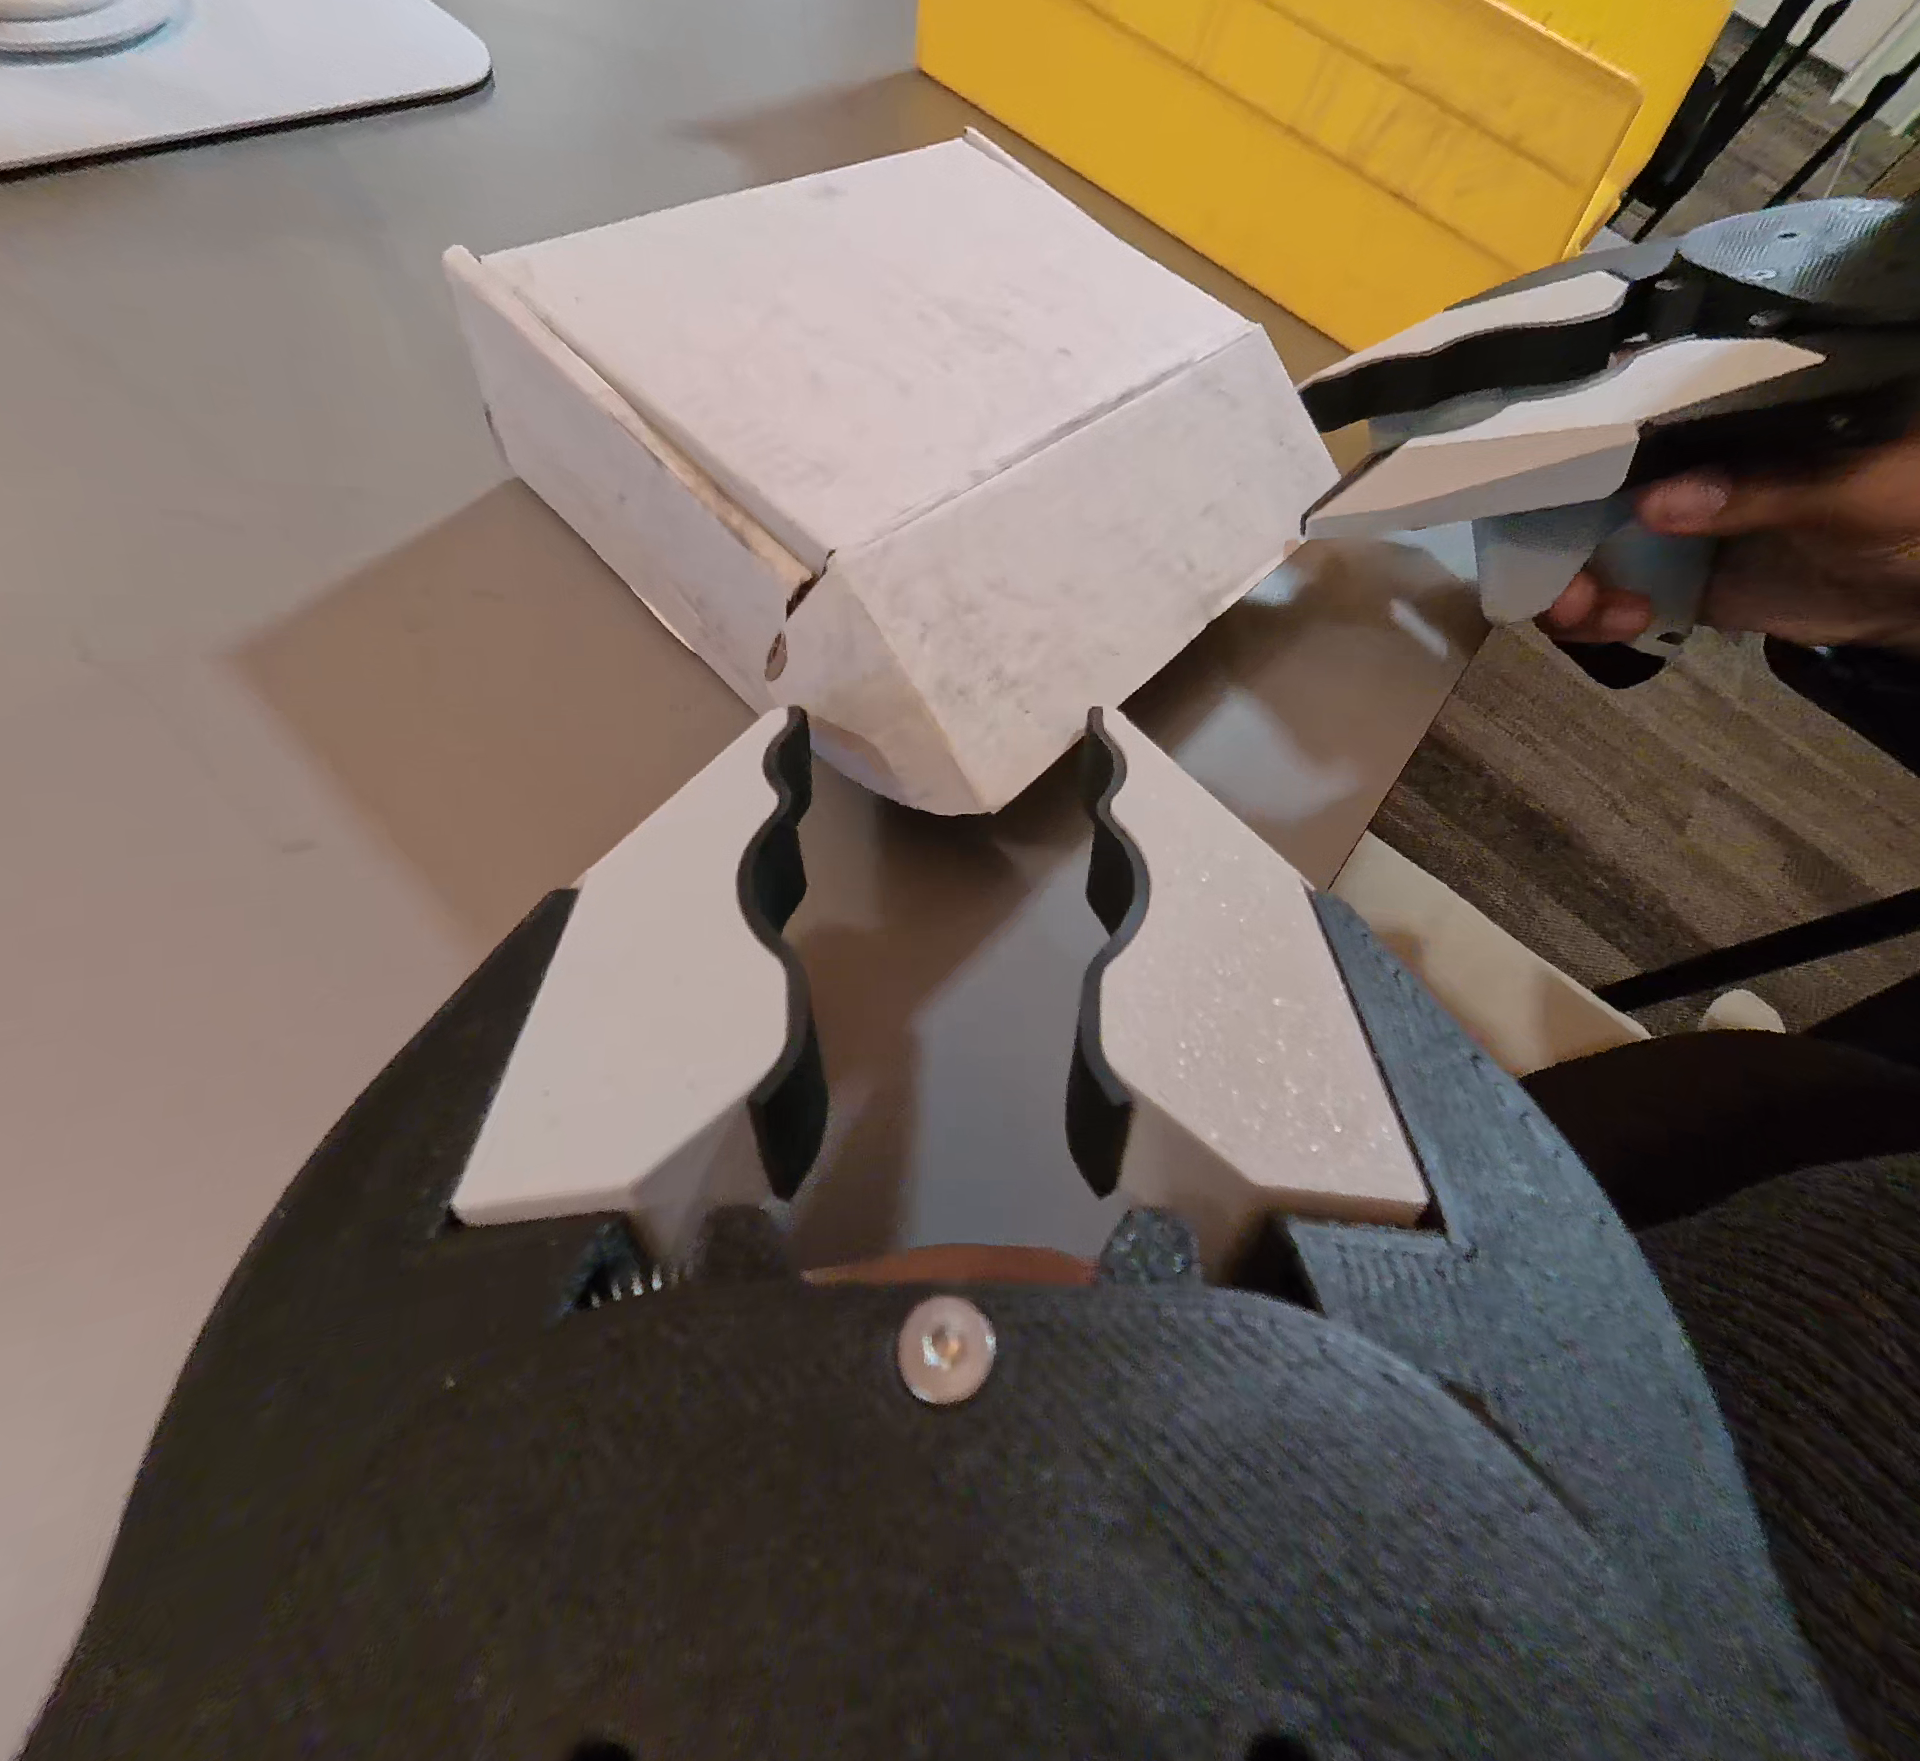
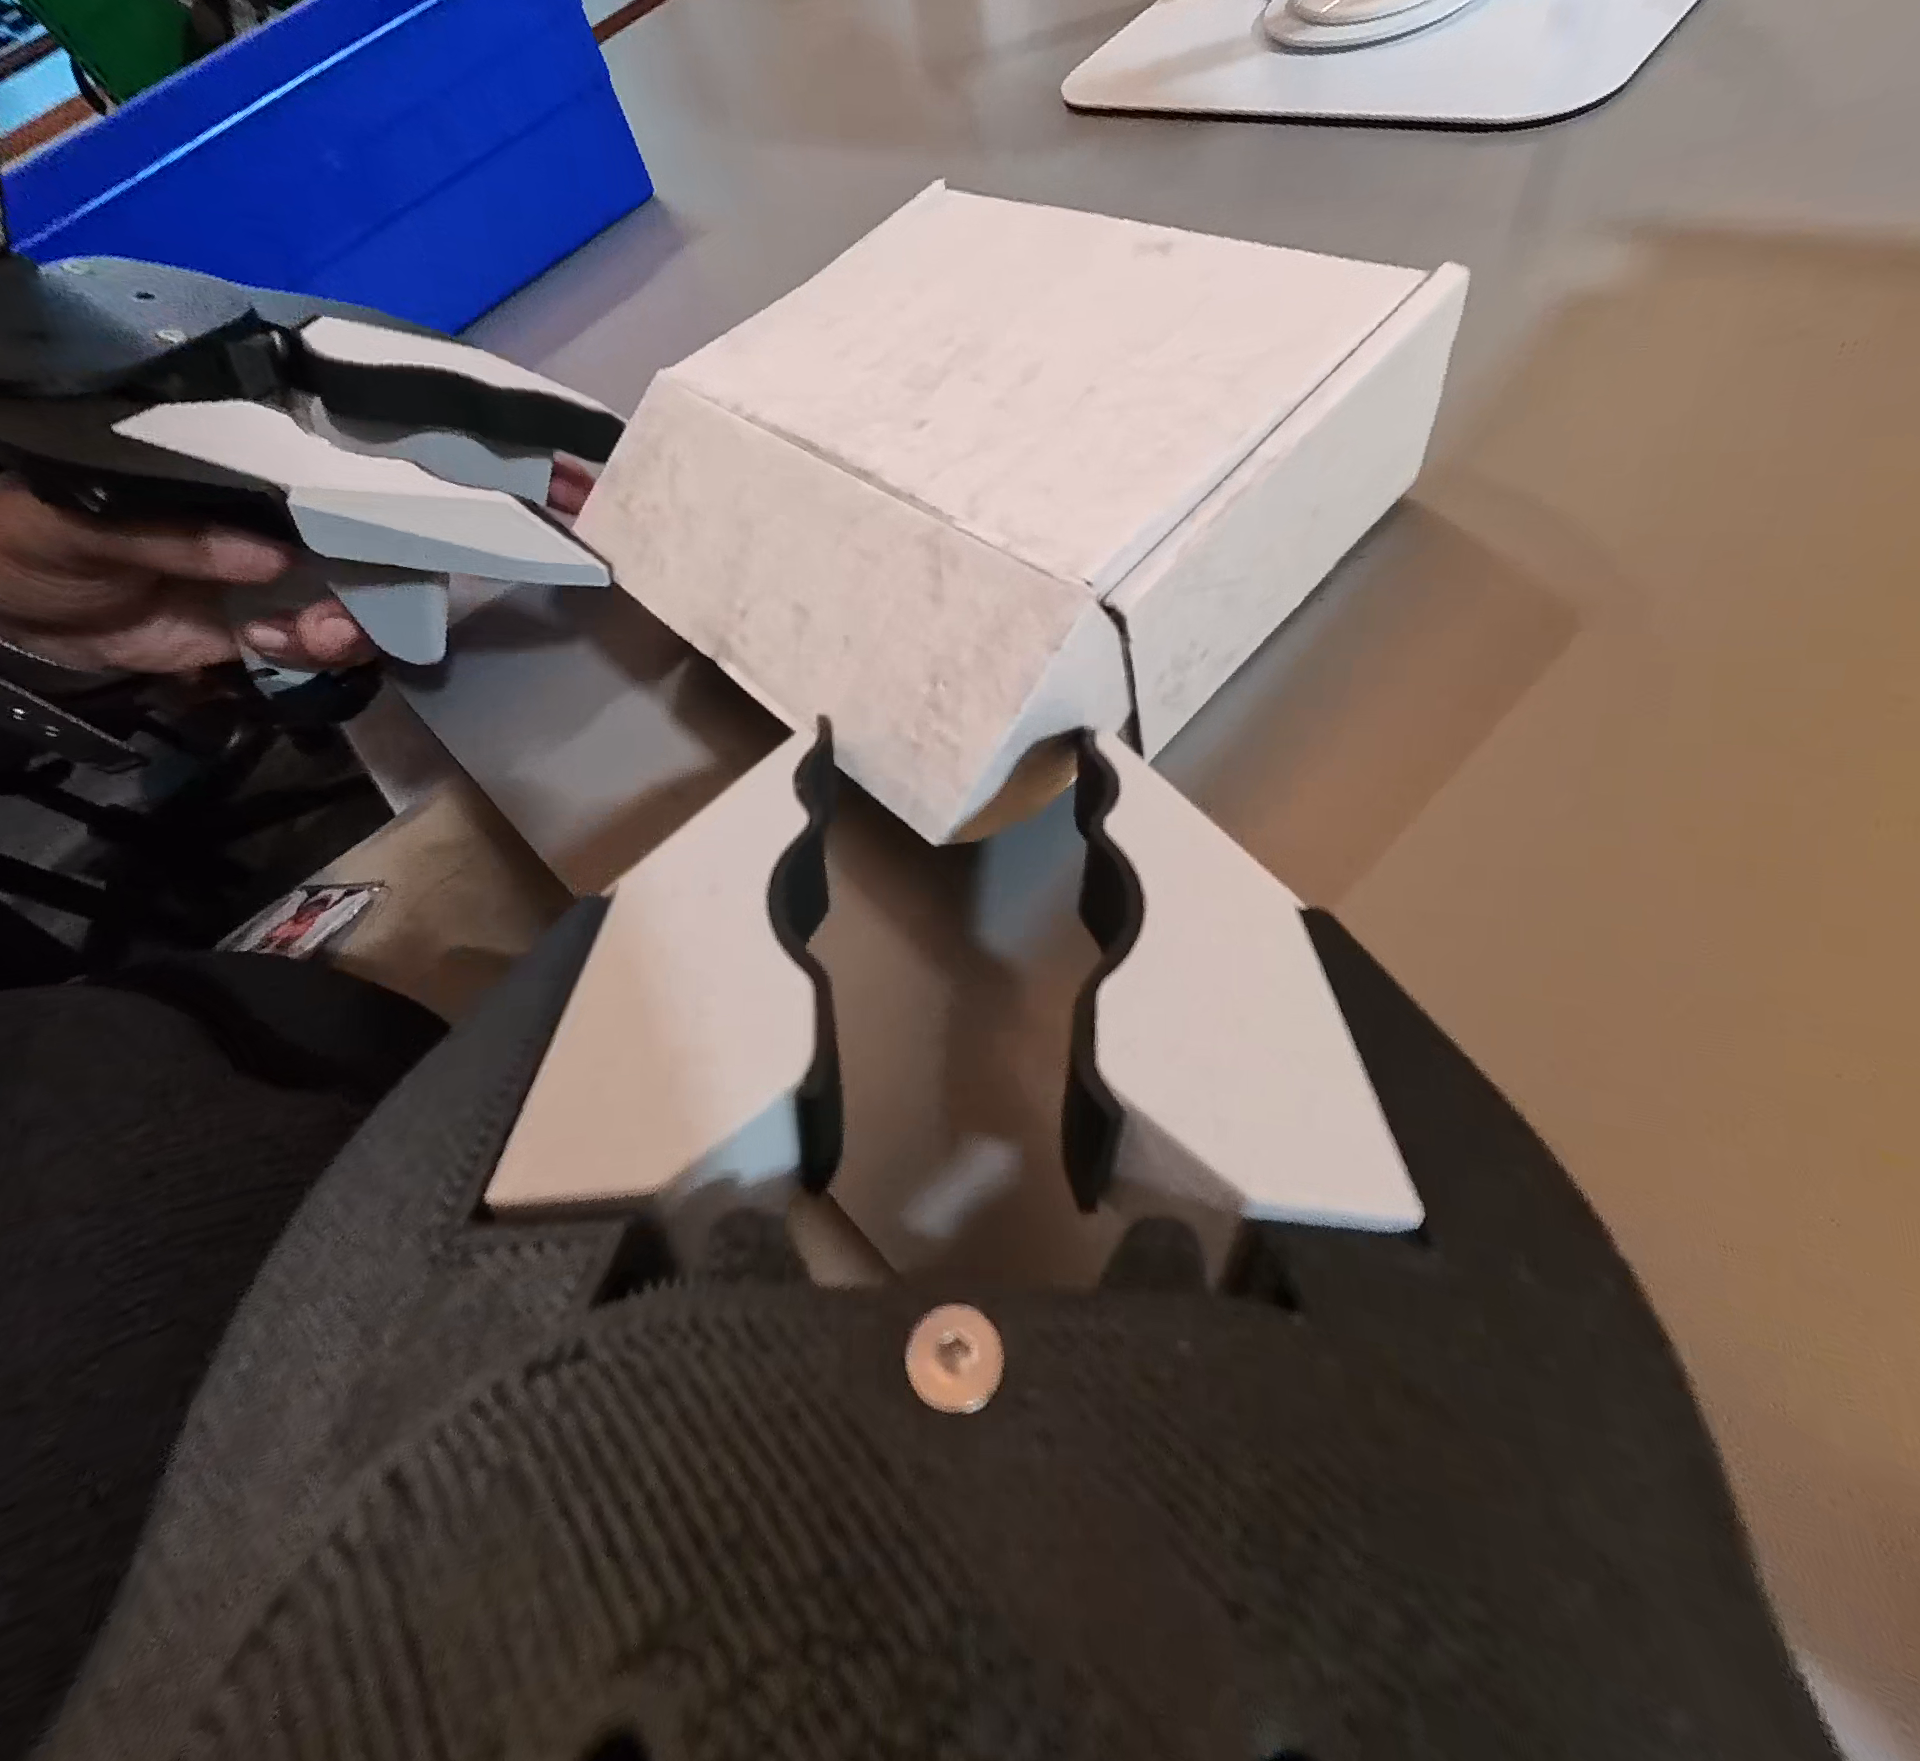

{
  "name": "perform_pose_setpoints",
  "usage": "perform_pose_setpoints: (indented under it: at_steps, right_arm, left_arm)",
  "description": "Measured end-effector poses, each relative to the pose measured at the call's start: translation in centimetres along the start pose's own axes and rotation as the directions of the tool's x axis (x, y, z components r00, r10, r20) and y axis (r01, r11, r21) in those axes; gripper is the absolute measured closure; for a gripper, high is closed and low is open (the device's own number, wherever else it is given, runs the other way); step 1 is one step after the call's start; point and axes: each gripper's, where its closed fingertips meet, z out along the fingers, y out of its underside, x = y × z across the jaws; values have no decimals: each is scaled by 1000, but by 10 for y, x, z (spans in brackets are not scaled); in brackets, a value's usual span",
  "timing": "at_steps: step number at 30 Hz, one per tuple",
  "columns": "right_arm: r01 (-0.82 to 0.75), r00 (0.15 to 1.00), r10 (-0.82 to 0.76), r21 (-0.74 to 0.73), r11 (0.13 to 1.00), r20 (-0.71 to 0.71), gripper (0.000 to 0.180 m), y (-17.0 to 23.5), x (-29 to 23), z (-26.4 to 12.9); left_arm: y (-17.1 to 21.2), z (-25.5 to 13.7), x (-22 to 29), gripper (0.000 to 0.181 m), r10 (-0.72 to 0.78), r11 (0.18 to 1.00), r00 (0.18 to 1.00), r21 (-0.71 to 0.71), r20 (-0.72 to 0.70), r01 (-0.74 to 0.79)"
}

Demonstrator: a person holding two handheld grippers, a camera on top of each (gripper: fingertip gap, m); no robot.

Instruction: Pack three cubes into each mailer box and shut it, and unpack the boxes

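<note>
A white mailer box lies on the grey table near its front edge. Its lid is down and the front flap slopes down, untucked, with a rounded side tab showing under it. The box also shows in the right wrist view. My left gripper is open, its tips flanking the flap's left lower corner. My right gripper is open at the flap's right lower corner. Each also shows in the other view, the right gripper and the left gripper. No cubes are visible.
A yellow bin stands behind the box to the right. A blue bin stands to the left. A white stand base lies at the back and also shows in the left wrist view. The table's front edge is beside the box. The white stand base is about equally far from each gripper, around 35 cm. My left wrist view looks at it from another angle.
</note>
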Motion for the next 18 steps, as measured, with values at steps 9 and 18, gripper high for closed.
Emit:
perform_pose_setpoints:
  at_steps: [9, 18]
  right_arm:
    - [-14, 1000, 14, 6, 1000, 3, 133, -1, -1, 0]
    - [-61, 998, 62, 33, 998, -12, 132, -4, 7, -4]
  left_arm:
    - [5, 0, 10, 120, 53, 998, 998, -29, -43, -54]
    - [-4, -5, 21, 143, 128, 992, 991, 23, -38, -127]
